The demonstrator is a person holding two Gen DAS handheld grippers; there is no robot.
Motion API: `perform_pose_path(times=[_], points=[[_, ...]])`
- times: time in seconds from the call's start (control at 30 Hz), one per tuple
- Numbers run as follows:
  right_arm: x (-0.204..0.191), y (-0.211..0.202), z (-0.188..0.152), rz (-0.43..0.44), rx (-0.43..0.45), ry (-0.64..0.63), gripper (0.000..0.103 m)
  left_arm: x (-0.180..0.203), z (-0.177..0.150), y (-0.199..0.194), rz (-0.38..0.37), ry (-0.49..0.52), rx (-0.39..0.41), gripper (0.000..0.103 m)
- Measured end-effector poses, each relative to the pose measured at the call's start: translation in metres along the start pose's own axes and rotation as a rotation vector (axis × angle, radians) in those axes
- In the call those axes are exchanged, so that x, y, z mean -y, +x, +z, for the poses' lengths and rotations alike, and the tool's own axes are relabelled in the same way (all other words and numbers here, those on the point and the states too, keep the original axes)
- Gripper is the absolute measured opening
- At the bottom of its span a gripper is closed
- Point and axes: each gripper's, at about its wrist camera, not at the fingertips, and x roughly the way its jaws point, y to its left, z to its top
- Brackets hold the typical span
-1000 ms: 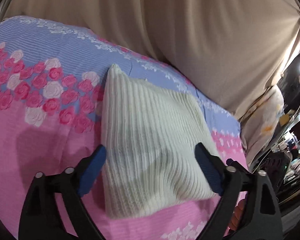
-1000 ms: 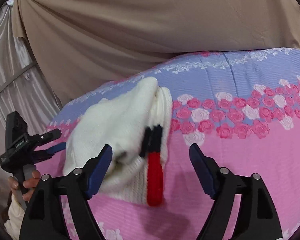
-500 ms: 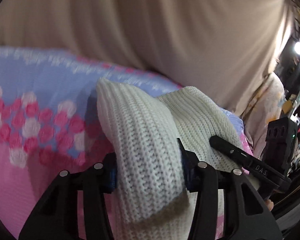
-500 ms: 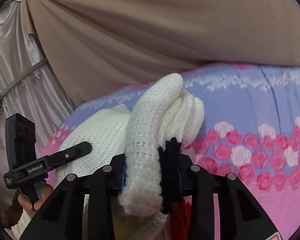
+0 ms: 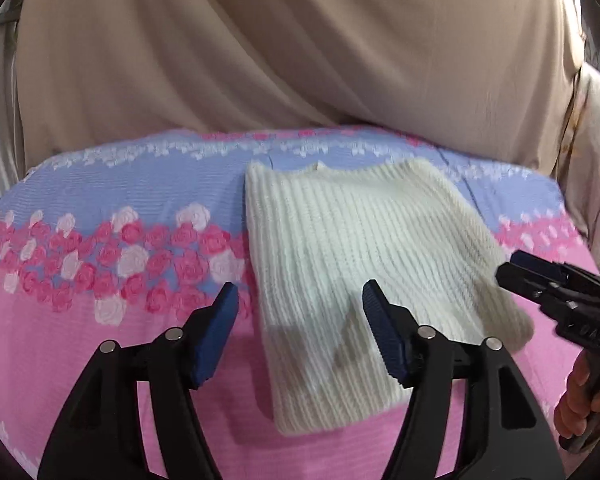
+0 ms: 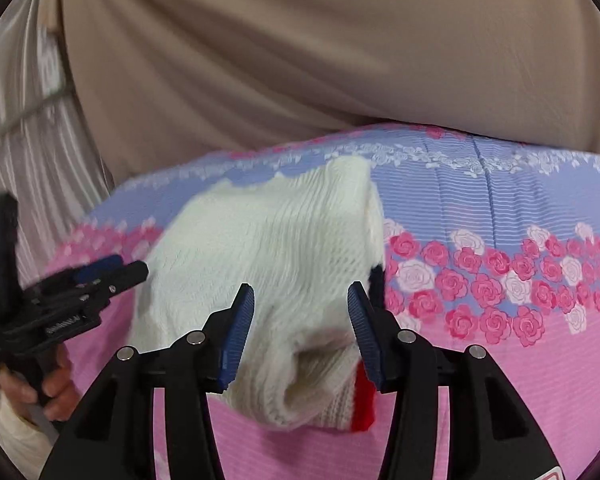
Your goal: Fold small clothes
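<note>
Right wrist view, folded white knit sweater (image 6: 284, 248), red trim (image 6: 363, 404) visible only here

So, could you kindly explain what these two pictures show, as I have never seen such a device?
There is no robot here: a person holds a two-finger clamp in each hand, each with a camera looking along its fingers. One picture comes from the left gripper, the other from the right gripper. Both stand open and hold nothing. Between them a folded white knitted garment with a red and black trim lies on a pink and blue rose-print bedsheet. A beige curtain hangs behind. Each view also catches the other gripper at its edge.
</note>
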Motion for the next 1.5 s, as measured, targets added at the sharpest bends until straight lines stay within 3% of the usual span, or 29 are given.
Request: perform_pose_path(times=[0.07, 0.13, 0.27, 0.4, 0.43, 0.67, 0.83, 0.97, 1.5], points=[[-0.002, 0.015, -0.008, -0.079, -0.017, -0.05, 0.041, 0.008, -0.009, 0.012, 0.048, 0.031, -0.043, 0.063], [0.005, 0.029, -0.016, -0.183, -0.022, -0.087, 0.041, 0.013, -0.021, 0.025, 0.086, 0.058, -0.074, 0.064], [0.041, 0.037, -0.018, -0.049, -0.06, 0.093, 0.044, 0.009, -0.034, 0.031, 0.119, 0.046, -0.056, 0.078], [0.037, 0.008, -0.023, -0.042, -0.013, 0.14, 0.045, 0.01, -0.037, 0.017, 0.14, 0.03, -0.031, 0.078], [0.034, 0.0, -0.026, -0.044, 0.003, 0.144, 0.05, 0.012, -0.04, 0.013, 0.147, 0.029, -0.027, 0.078], [0.013, -0.027, -0.064, -0.158, 0.045, 0.13, 0.07, 0.026, -0.06, -0.001, 0.183, 0.02, 0.0, 0.082], [0.009, -0.017, -0.084, -0.239, -0.013, 0.115, 0.073, 0.031, -0.075, -0.004, 0.185, -0.009, -0.003, 0.089], [0.005, -0.021, -0.092, -0.232, -0.012, 0.121, 0.076, 0.039, -0.083, -0.009, 0.228, -0.003, 0.003, 0.09], [-0.023, -0.025, -0.104, -0.286, -0.015, 0.049, 0.085, 0.05, -0.095, -0.028, 0.285, -0.029, 0.054, 0.095]])
